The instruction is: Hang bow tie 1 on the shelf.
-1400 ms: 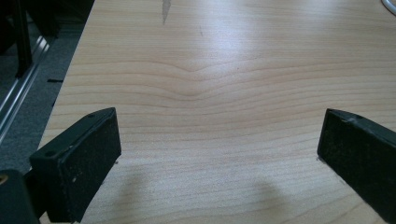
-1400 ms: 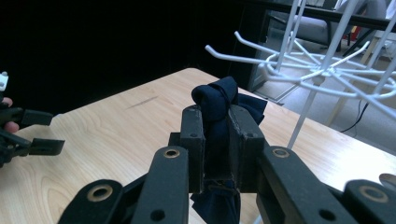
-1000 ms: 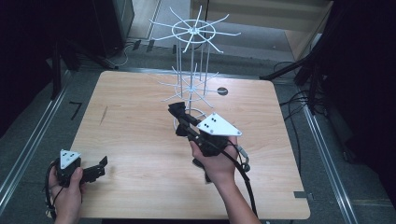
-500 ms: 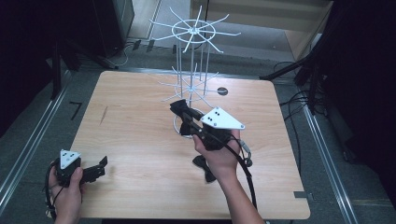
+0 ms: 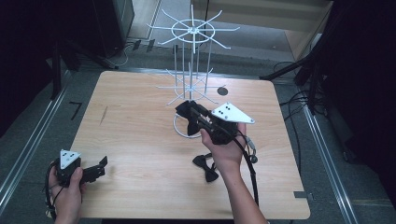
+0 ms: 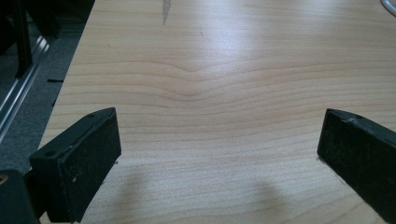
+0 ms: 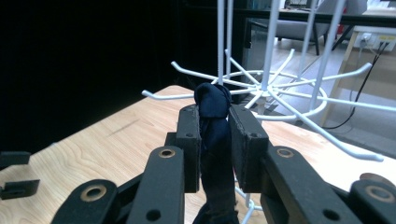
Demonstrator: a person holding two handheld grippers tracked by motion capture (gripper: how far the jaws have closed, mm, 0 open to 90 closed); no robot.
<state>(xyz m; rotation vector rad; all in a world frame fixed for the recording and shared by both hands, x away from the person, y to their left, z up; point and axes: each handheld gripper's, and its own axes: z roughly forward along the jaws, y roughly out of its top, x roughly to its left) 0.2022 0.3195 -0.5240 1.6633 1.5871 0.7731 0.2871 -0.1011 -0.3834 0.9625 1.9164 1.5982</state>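
Navy bow tie [image 7: 214, 122] clamped in right gripper [image 5: 190, 113], now carried closer to wire rack [image 5: 191, 70], whose arms lie just ahead; hanging looks imminent. Left gripper [image 5: 95, 169] idle, jaws apart, over counter [image 5: 135, 126].

Dark navy bow tie [image 7: 214, 122], white wire rack [image 5: 190, 60]

Wooden table [image 5: 140, 140], white wire rack [image 5: 191, 84], black bow tie [image 5: 205, 167]

Table [image 5: 140, 140]: pale wood-grain top, smooth, with soft sheen. Rack [image 5: 191, 32]: thin white-coated metal wire, glossy. Bow tie [image 7: 214, 121]: dark navy cloth, matt, creased. Right gripper [image 7: 215, 135]: black matt plastic jaws, brass-coloured rivets.
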